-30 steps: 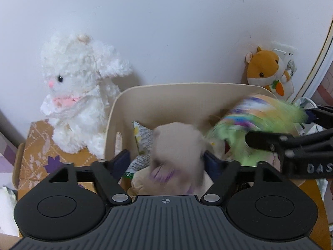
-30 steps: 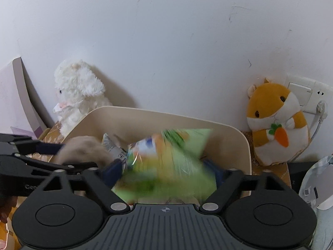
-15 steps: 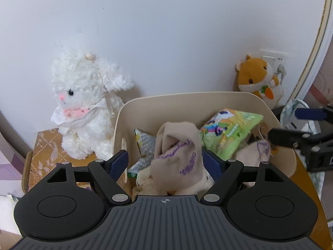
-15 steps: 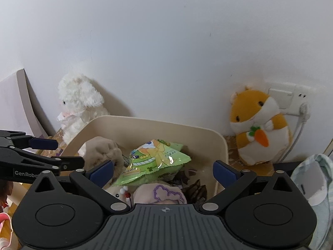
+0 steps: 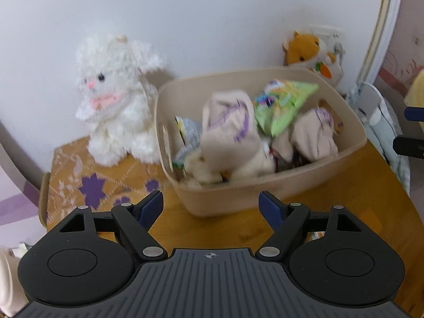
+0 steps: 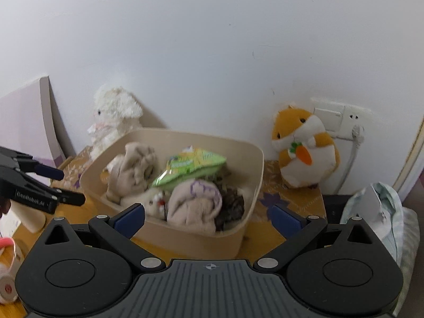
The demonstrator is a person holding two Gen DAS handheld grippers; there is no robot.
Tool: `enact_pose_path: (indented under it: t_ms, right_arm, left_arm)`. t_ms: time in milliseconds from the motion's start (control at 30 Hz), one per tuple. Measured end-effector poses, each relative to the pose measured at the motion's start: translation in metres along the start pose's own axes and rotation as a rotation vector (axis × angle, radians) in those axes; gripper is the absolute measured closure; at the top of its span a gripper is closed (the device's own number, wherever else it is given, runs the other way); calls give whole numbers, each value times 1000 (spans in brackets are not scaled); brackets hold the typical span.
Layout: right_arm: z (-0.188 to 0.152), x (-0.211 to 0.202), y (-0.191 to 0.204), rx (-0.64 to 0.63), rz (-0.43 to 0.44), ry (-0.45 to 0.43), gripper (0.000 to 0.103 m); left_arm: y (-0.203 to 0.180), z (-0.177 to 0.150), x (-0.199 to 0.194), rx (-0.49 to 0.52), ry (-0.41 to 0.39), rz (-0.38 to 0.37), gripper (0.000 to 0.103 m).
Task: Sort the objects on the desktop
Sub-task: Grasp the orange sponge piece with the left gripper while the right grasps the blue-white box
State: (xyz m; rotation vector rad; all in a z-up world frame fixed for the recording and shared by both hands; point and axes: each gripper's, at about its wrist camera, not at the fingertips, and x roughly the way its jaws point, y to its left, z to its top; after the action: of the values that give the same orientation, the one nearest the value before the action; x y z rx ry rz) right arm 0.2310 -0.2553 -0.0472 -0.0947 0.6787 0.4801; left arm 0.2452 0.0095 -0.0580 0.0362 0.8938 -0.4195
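"GenRobot.AI", blurred and possibly misread, stands on the left gripper [image 6: 61,185].

My right hand-held gripper [image 6: 209,216] hung with its jaws spread wide and empty before the beige bin [image 6: 251,185]. Inside lay a green snack bag [image 6: 190,168] atop rolled beige cloths [image 6: 196,204]. My left hand-held gripper [image 6: 70,186] hovered beside the bin's left wall.
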Motion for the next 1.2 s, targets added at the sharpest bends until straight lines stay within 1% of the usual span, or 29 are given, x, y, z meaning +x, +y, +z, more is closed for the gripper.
enact_pose_path:
  t_ms: [100, 167, 333, 433, 533, 633, 767, 833, 867, 967, 1033, 1100, 1133, 1200]
  right_arm:
    - [-22, -8, 7, 10, 14, 24, 0]
    - [-38, -11, 12, 13, 30, 57, 0]
    - [-75, -17, 27, -34, 44, 129, 0]
    - [-92, -16, 33, -42, 59, 174, 0]
    - [-106, -14, 37, -14, 73, 211, 0]
    - [-117, -8, 42, -13, 71, 241, 0]
    - [-126, 2, 47, -12, 64, 264, 0]
    - [-127, 8, 49, -23, 61, 269, 3]
    - [-127, 11, 50, -32, 62, 272, 6]
    - [-128, 20, 52, -40, 57, 286, 8]
    - [-128, 26, 52, -32, 54, 298, 11]
    - [-130, 30, 52, -21, 54, 311, 17]
    - [-131, 31, 52, -16, 57, 316, 19]
    - [-132, 34, 54, -3, 65, 332, 27]
  left_arm:
    - [-1, -16, 2, 27, 56, -61, 22]
    - [-5, -27, 5, 76, 101, -88, 22]
    - [-17, -54, 16, 244, 171, -68, 22]
    - [-17, -66, 24, 300, 215, -62, 22]
    - [-14, -74, 34, 309, 257, -62, 22]
    - [-8, -80, 43, 291, 293, -74, 22]
    - [-5, -85, 52, 277, 320, -77, 22]
    - [-6, -87, 56, 280, 324, -80, 22]
    - [-7, -87, 58, 283, 325, -82, 22]
    - [-12, -89, 63, 302, 315, -76, 22]
    - [-15, -91, 67, 317, 313, -76, 23]
    - [-18, -93, 71, 327, 319, -83, 23]
    - [-20, -94, 72, 332, 322, -88, 25]
    - [-22, -96, 74, 343, 323, -94, 29]
